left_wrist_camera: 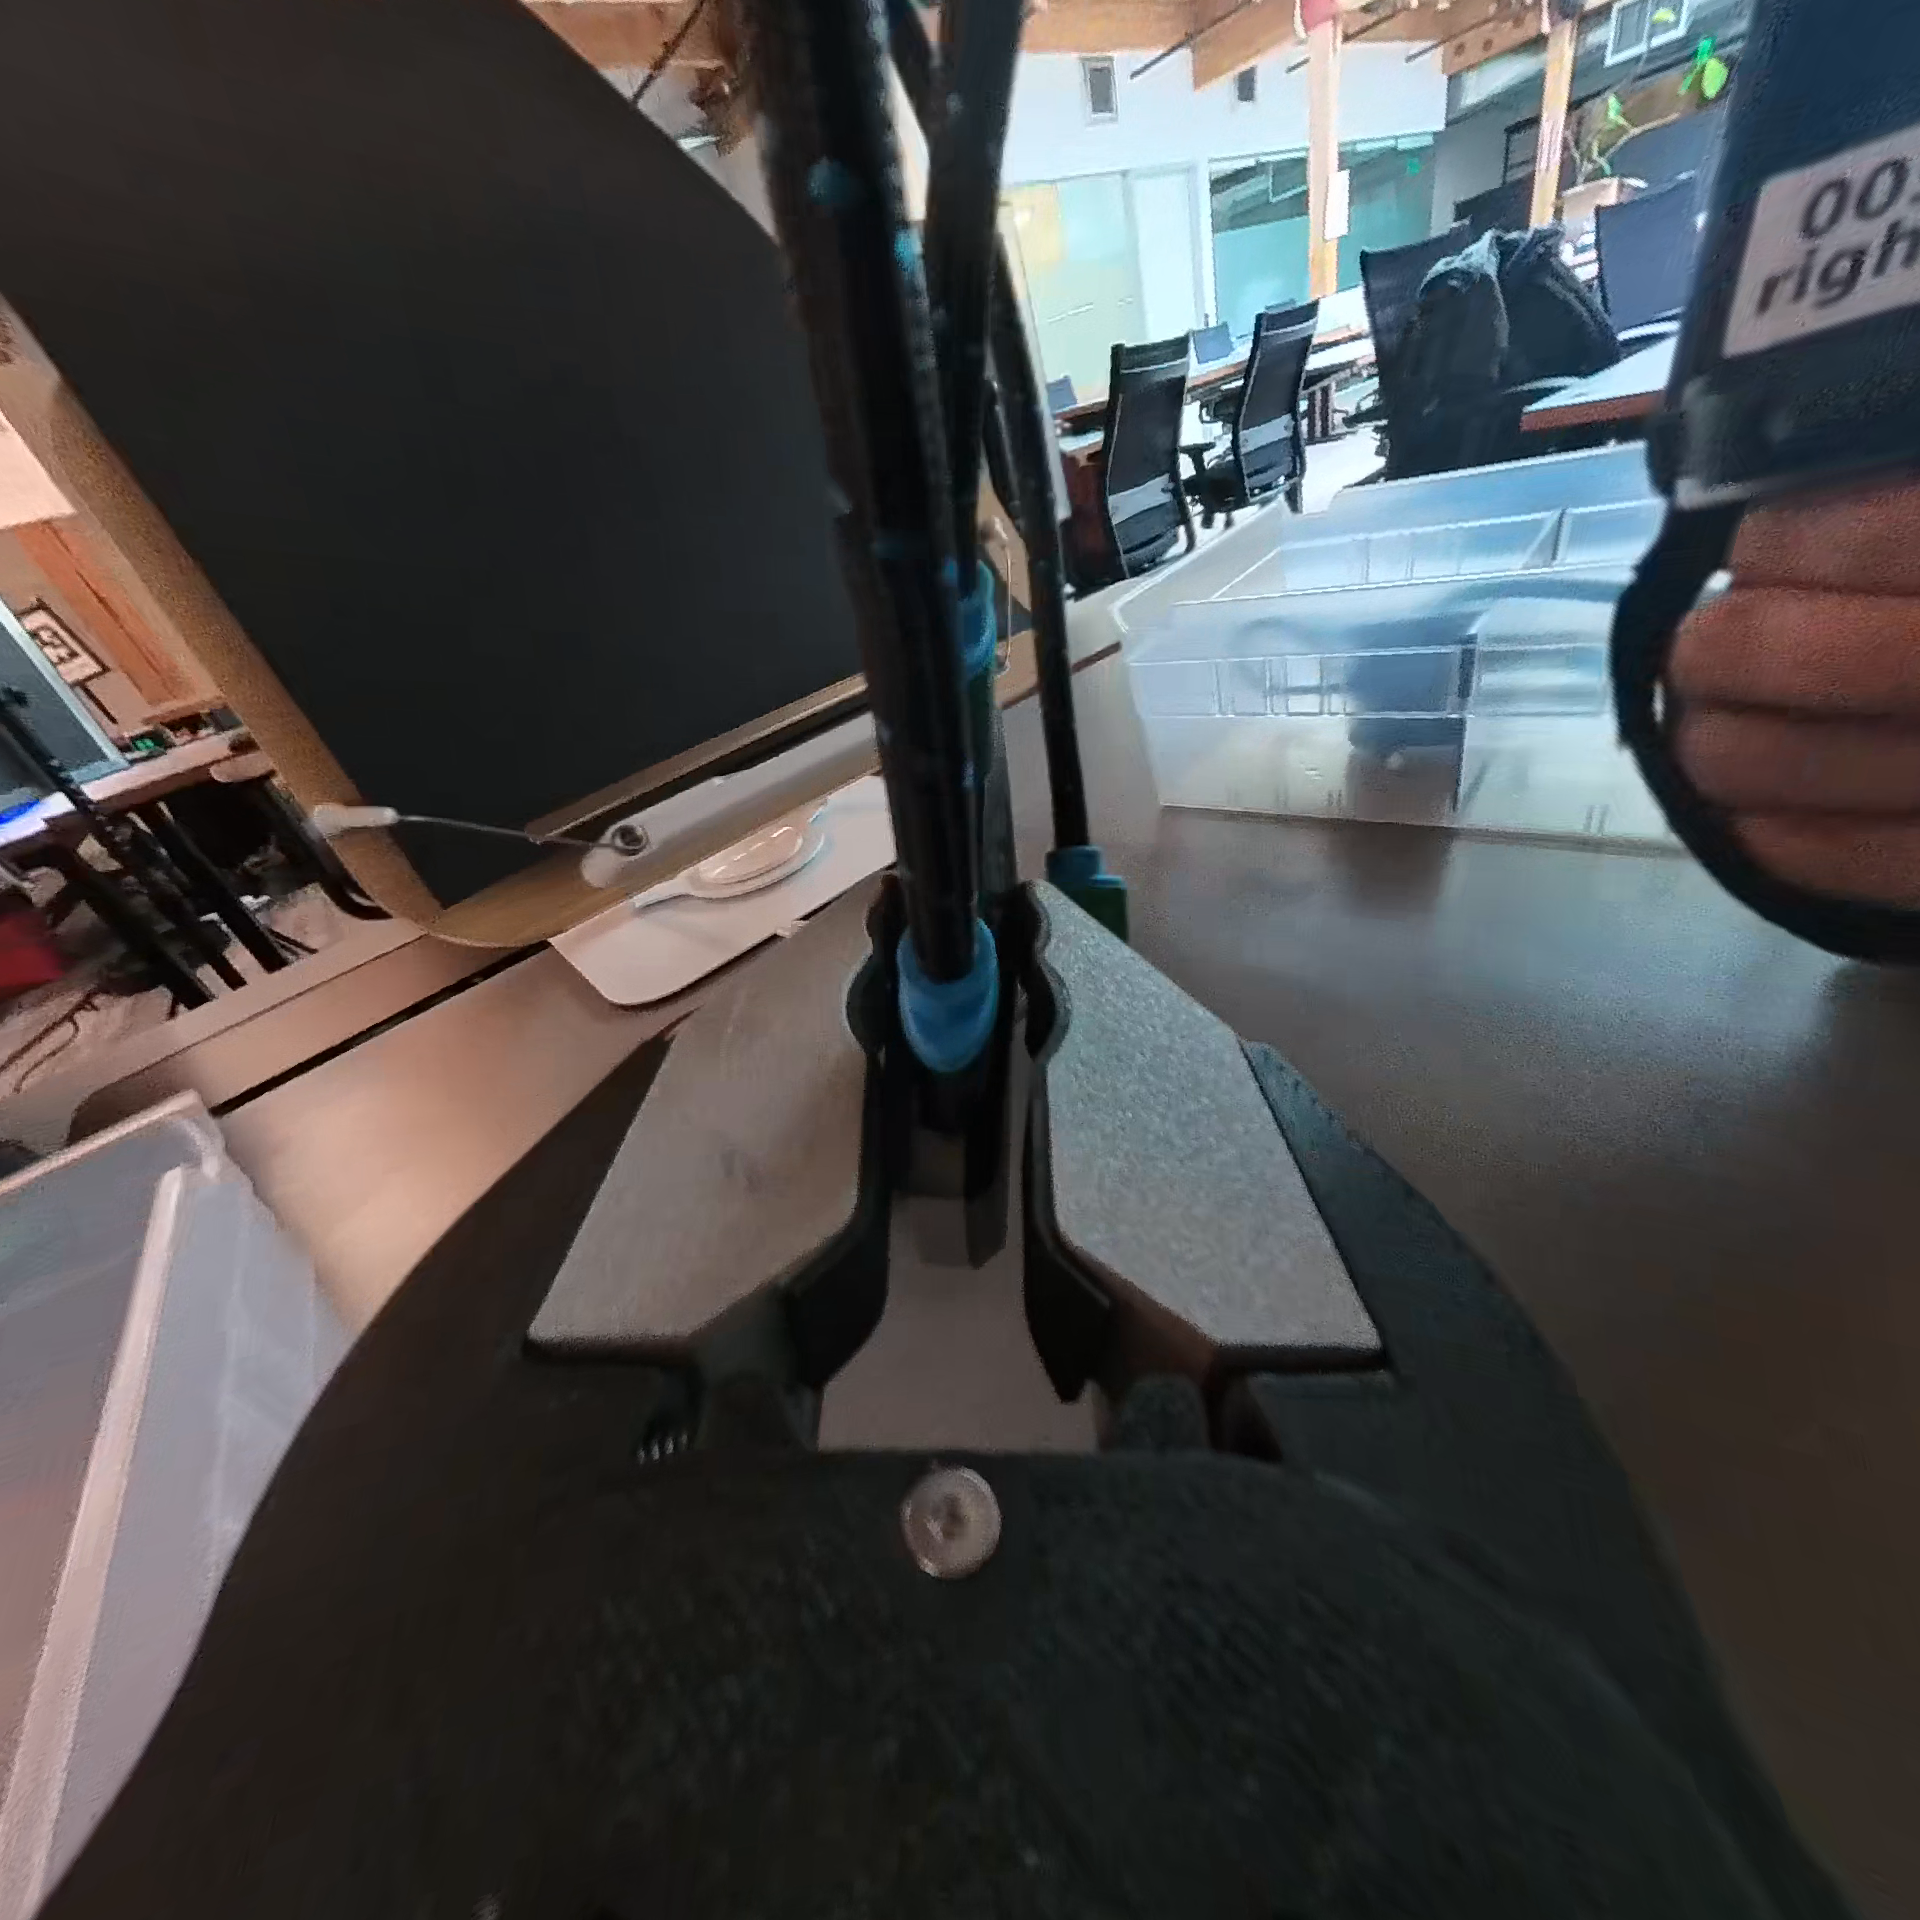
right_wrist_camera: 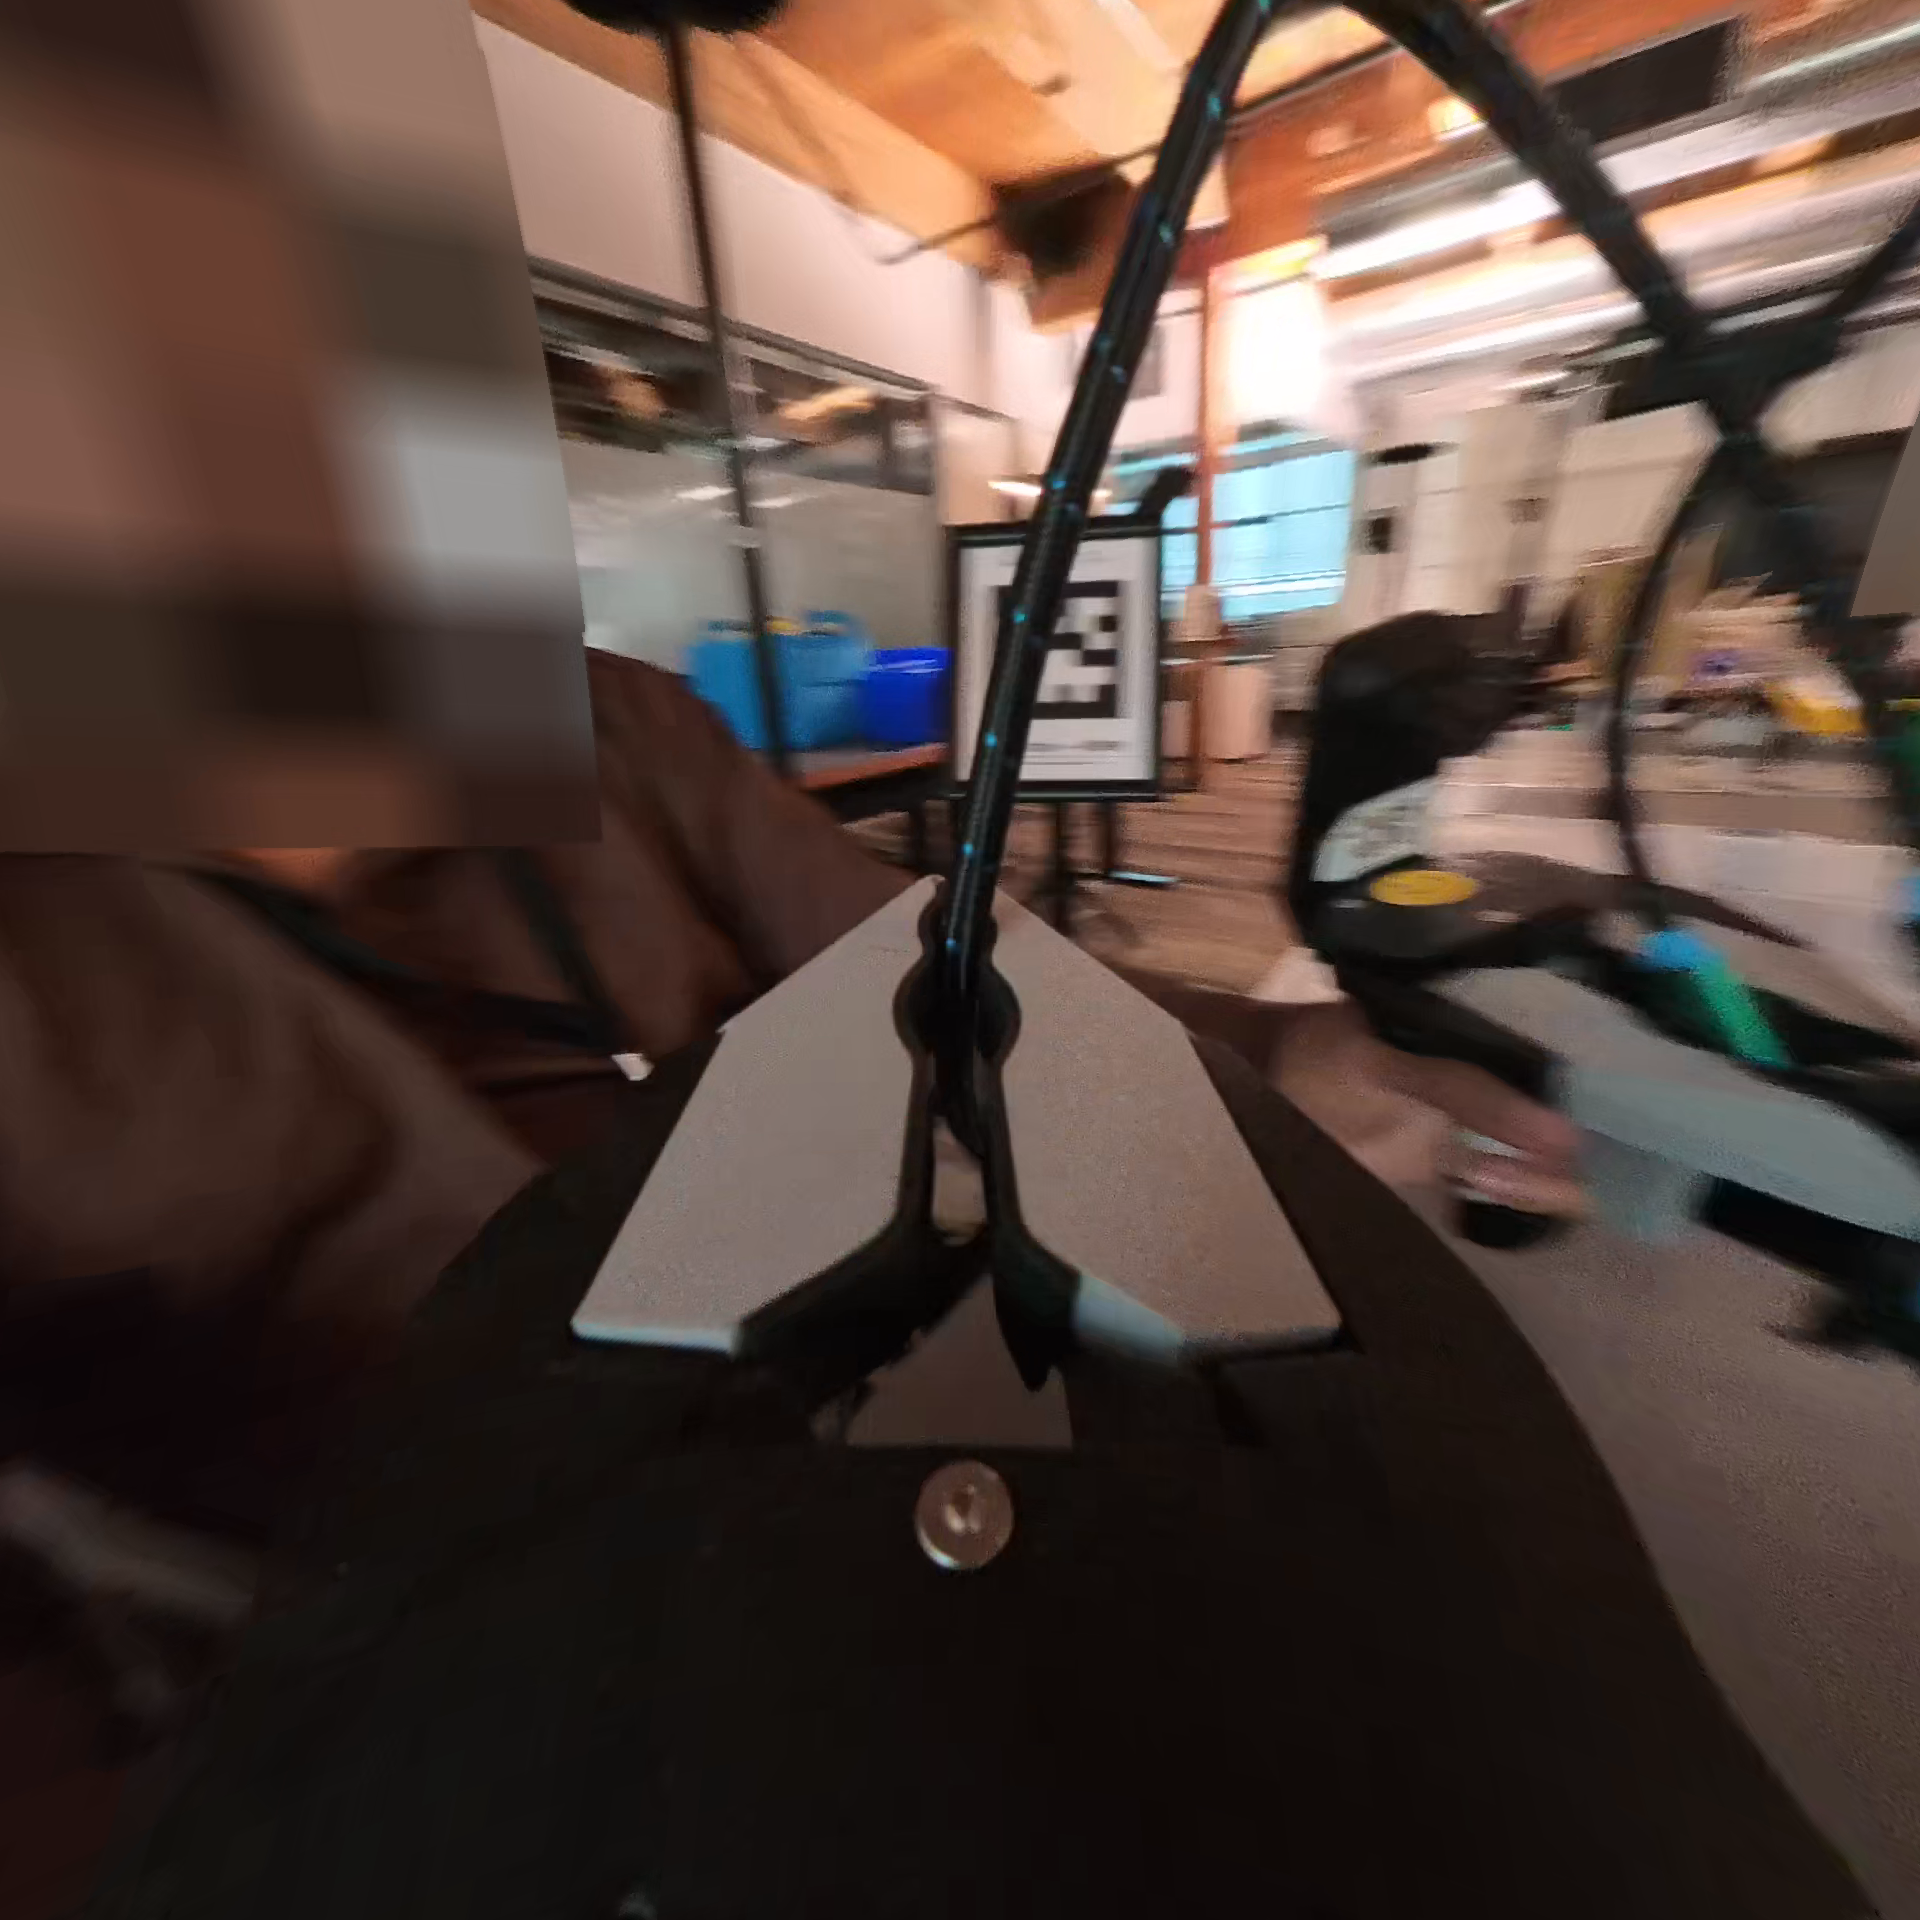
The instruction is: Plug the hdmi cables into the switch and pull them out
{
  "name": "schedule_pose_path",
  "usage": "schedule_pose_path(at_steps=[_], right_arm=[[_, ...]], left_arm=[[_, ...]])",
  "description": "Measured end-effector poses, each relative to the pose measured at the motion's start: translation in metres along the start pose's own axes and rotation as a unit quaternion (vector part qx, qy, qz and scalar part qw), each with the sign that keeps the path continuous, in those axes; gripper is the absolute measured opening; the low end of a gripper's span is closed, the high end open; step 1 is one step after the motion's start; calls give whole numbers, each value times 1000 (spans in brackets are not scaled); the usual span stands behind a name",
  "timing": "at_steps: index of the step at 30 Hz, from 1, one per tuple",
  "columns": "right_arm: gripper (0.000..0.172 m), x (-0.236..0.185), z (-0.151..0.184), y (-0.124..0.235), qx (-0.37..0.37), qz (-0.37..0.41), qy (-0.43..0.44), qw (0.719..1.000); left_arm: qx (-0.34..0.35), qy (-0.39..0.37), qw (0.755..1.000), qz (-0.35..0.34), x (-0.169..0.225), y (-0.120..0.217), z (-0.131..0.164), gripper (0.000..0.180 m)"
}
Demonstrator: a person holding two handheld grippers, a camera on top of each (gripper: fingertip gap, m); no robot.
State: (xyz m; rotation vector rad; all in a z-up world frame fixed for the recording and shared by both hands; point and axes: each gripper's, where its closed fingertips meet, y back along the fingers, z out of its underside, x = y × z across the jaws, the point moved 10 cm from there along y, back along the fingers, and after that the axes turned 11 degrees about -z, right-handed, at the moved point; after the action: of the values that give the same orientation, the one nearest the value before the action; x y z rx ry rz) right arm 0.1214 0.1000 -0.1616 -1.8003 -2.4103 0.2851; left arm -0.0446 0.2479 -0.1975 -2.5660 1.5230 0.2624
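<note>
Spanning an open office, dark wooden table (left_wrist_camera: 1455, 1039) near black chairs (left_wrist_camera: 1143, 457)

Open office w/ wood-beam ceiling (left_wrist_camera: 1247, 42), black office chairs (left_wrist_camera: 1143, 457), glass partitions (right_wrist_camera: 748, 499), dark desk (left_wrist_camera: 1455, 1039), bright windows (right_wrist_camera: 1278, 530).

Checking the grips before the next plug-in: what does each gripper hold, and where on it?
Left gripper clamps a black cable at its blue collar. Right gripper pinches a black braided cable along its cord.
</note>
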Motion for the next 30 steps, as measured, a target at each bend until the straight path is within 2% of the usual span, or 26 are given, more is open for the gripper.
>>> schedule_pose_path(at_steps=[1,2,4,7,10,14,15,18,19,21,23,27,30], right_arm=[[0,0,2,-4,-7,-24,-18,1000],[0,4,5,-5,-29,-4,-32,999],[27,17,12,-1,-72,98,-40,992],[39,27,12,12,-80,207,-25,975],[34,23,1,27,-42,275,8,960],[29,19,-8,59,10,417,26,909],[31,18,-9,63,16,429,30,903],[35,14,-13,55,29,393,51,918],[37,12,-14,49,44,348,54,935],[29,8,-15,36,73,209,21,975],[35,7,-14,25,79,113,-12,990],[46,2,-10,10,27,97,17,995],[46,-8,-12,4,36,44,33,998]], left_arm=[[1,7,1000,2,-1,0,0,19],[6,9,1000,5,-2,1,-1,19],[16,3,1000,17,0,3,-3,19],[22,-6,999,40,5,3,-4,19],[24,9,998,52,5,3,-3,19],[34,48,996,69,0,4,-4,19],[39,62,994,81,0,4,-5,19],[51,89,987,120,-1,6,-8,19],[53,93,986,125,0,7,-8,19],[61,89,986,127,0,8,-9,18],[68,83,987,121,1,9,-10,19],[76,82,987,117,0,10,-11,19],[100,86,980,148,1,14,-16,18]])
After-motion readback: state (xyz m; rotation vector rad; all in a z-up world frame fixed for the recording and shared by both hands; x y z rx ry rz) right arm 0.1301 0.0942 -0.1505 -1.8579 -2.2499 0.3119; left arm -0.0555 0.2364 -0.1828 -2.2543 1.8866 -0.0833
